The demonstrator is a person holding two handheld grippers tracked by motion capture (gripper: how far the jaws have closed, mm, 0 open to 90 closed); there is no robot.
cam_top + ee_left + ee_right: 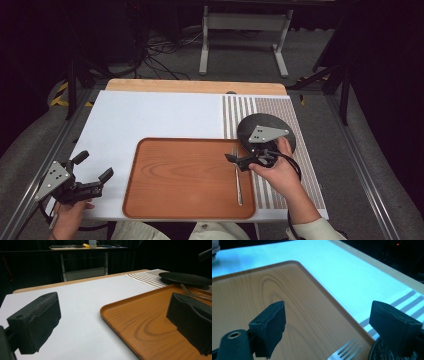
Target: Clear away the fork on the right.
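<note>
Wide-open fingers [268,327] of the right gripper [243,159] hover over the fork [238,180] by the tray's [165,200] right edge; closing carelessly could knock it against the plate [287,137].

A light wooden table [195,86] carries a white rectangular board [150,117] that covers nearly all of its top, leaving a wood strip bare along the far edge. On the board lies a brown wood-grain tray with rounded corners [180,175], at the near edge. Just right of the tray, a striped grey-and-white woven placemat [300,150] lies on the board. A dark round plate [265,131] rests on the placemat, touching the tray's far right corner.
</note>
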